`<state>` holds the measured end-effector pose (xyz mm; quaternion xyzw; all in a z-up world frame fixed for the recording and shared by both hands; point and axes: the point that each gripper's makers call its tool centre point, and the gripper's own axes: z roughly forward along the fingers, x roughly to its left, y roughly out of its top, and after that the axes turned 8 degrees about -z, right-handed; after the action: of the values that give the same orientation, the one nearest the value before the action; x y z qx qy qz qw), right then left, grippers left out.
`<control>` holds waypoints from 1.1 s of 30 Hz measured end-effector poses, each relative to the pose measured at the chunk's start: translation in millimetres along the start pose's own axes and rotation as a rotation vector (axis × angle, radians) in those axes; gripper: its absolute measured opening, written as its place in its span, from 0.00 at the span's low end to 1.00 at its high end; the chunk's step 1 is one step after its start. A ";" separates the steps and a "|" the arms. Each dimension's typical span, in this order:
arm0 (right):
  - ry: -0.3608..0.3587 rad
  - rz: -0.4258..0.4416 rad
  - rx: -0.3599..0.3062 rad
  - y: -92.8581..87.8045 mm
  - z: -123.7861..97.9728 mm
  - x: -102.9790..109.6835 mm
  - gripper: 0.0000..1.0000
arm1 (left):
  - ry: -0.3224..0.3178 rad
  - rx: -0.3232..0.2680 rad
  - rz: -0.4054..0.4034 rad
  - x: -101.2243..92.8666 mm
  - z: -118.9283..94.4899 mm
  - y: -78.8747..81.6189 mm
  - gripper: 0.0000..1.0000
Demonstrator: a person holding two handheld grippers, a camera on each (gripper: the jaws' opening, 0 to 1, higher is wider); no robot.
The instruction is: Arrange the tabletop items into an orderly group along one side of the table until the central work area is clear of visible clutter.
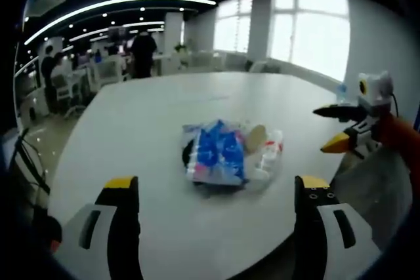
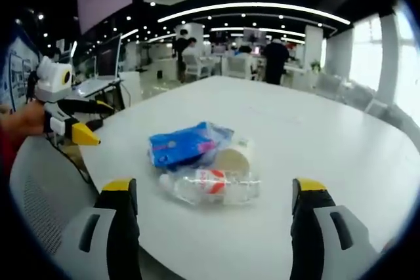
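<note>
1. White tabletop (image 1: 164, 116), large and rounded, seen across from both gripper views, bare apart from one small heap of items near its middle.
2. In the left gripper view: blue and white plastic packet (image 1: 218, 152) on top of the heap, with a pink patch at its near edge, something dark tucked beneath on the left, too hidden to identify.
3. Just right of the packet there: pale paper cup (image 1: 255, 137) lying on its side, touching a clear plastic bottle (image 1: 269, 155) with a red and white label.
4. In the right gripper view: same heap from the opposite side, blue packet (image 2: 184, 145) at the back left, cup (image 2: 233, 160) beside it with its mouth facing the camera, bottle (image 2: 211, 187) lying flat across the front, nearest the lens.
5. Left gripper (image 1: 216, 191) held low at the table's near edge, jaws spread wide, yellow-tipped, nothing between them, heap ahead and well clear of both tips.
6. Right gripper (image 2: 213, 191) likewise spread wide and holding nothing, bottle lying ahead between the lines of the two jaws, not touched.
7. Also visible from across the table: right gripper (image 1: 344, 126) at the right of the left gripper view, left gripper (image 2: 82, 122) at the left of the right gripper view, each with jaws parted, off the table's edge.
8. Background: open office, ceiling light strips, bright windows (image 1: 308, 27), desks, chairs, several standing people (image 1: 143, 50).
</note>
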<state>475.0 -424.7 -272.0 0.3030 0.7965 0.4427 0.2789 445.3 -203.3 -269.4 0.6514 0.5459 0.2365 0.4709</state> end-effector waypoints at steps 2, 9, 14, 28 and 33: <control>-0.006 -0.006 0.001 0.0 -1.3 -0.3 0.96 | 0.002 -0.001 0.000 0.5 -0.3 -0.1 0.96; -0.011 -0.008 -0.006 1.8 -2.5 -1.2 0.94 | -0.001 0.000 0.012 -0.8 -0.6 -0.6 0.95; -0.001 -0.012 -0.009 3.5 -2.1 1.4 0.94 | 0.009 0.003 0.019 1.1 -0.7 -0.9 0.95; 0.031 -0.052 -0.014 8.2 -0.2 9.5 0.93 | 0.028 0.005 0.016 5.9 -1.8 -0.7 0.94; 0.044 -0.050 -0.001 5.1 0.1 11.7 0.92 | 0.033 0.006 0.016 6.8 -1.6 -1.1 0.93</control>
<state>468.6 -414.0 -269.6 0.2731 0.8095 0.4424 0.2727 445.5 -196.5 -271.0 0.6532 0.5492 0.2493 0.4578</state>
